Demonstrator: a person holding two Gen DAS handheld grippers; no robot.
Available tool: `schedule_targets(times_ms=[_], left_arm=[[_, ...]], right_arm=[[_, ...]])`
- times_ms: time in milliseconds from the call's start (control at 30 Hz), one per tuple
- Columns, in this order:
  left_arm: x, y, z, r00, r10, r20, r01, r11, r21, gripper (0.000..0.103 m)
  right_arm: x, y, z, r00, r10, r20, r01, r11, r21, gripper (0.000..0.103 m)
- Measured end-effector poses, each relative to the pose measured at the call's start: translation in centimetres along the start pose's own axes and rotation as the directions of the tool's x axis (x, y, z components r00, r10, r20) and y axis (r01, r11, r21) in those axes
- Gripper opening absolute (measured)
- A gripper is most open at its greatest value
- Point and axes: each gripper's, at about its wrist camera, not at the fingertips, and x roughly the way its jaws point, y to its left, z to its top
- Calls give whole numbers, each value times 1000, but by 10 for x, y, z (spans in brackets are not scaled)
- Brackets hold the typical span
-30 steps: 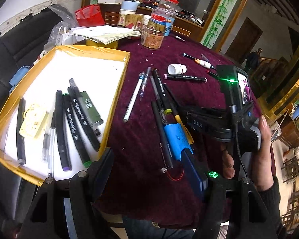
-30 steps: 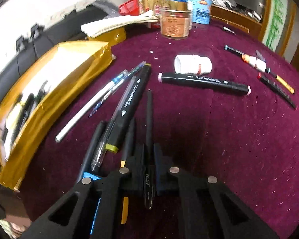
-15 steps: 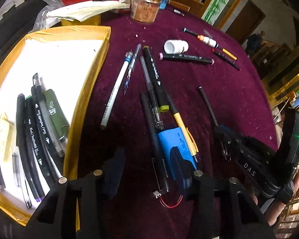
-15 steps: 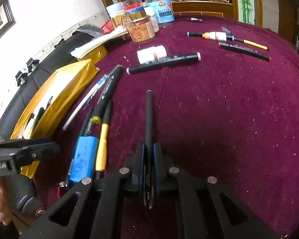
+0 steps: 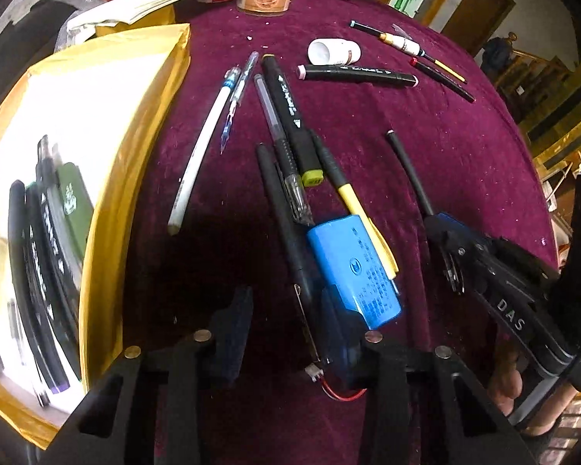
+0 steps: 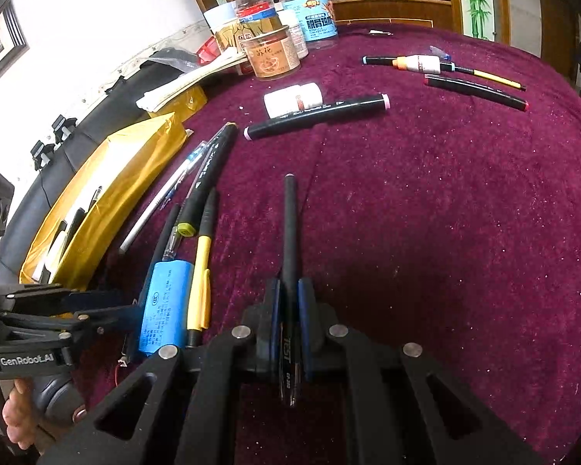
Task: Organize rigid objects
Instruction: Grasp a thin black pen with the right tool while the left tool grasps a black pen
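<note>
Maroon velvet cloth [image 6: 445, 232] covers the table, and nearest on it the right gripper [image 6: 288, 314] is clamped on a slim black pen [image 6: 289, 232] pointing away, while to its left the left gripper [image 5: 286, 321], whose jaws have just been closing, stands partly open astride a long black pen [image 5: 282, 224], its right finger beside a blue rectangular battery pack [image 5: 354, 267]. Beyond lie a yellow-barrelled pen [image 5: 348, 197], a black marker with a green cap [image 5: 290, 116] and a white pencil [image 5: 201, 147], with a gold-rimmed white tray [image 5: 135, 162] holding dark markers at far left. Farther off rest a black marker with pink ends [image 6: 313, 114] and a white bottle [image 6: 292, 99].
</note>
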Motion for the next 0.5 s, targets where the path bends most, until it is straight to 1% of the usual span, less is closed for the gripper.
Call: schedule_targets(times_ms=[33, 67, 100, 167, 233, 367, 400, 433, 467, 500], left_arm=[[0, 2, 1, 1000, -1, 2, 1, 1000, -5, 36], [0, 3, 2, 1000, 1, 3, -1, 1000, -8, 32], [0, 4, 3, 1000, 4, 0, -4, 1000, -9, 31], [0, 6, 3, 1000, 0, -2, 0, 1000, -13, 31], [0, 4, 3, 1000, 13, -2, -13, 1000, -3, 32], [5, -7, 9, 997, 79, 26, -80, 996, 49, 33], [7, -8, 11, 996, 85, 31, -87, 995, 50, 33], [8, -9, 12, 995, 95, 36, -97, 994, 58, 31], [8, -10, 11, 991, 123, 44, -126, 989, 78, 22], [7, -10, 10, 989, 139, 51, -143, 986, 83, 16]], right_arm=[[0, 0, 0, 1000, 0, 0, 0, 1000, 0, 9], [0, 0, 0, 1000, 1, 0, -1, 1000, 1, 9], [0, 0, 0, 1000, 1, 0, -1, 1000, 1, 9], [0, 1, 0, 1000, -2, 0, 2, 1000, -2, 9], [0, 1, 0, 1000, -8, -1, 8, 1000, -6, 9], [0, 3, 0, 1000, -18, -1, 18, 1000, -14, 9], [0, 3, 0, 1000, -18, -1, 18, 1000, -14, 9], [0, 3, 0, 1000, -17, -1, 17, 1000, -14, 9], [0, 3, 0, 1000, -18, -1, 17, 1000, -14, 9], [0, 3, 0, 1000, -18, -1, 18, 1000, -13, 9]])
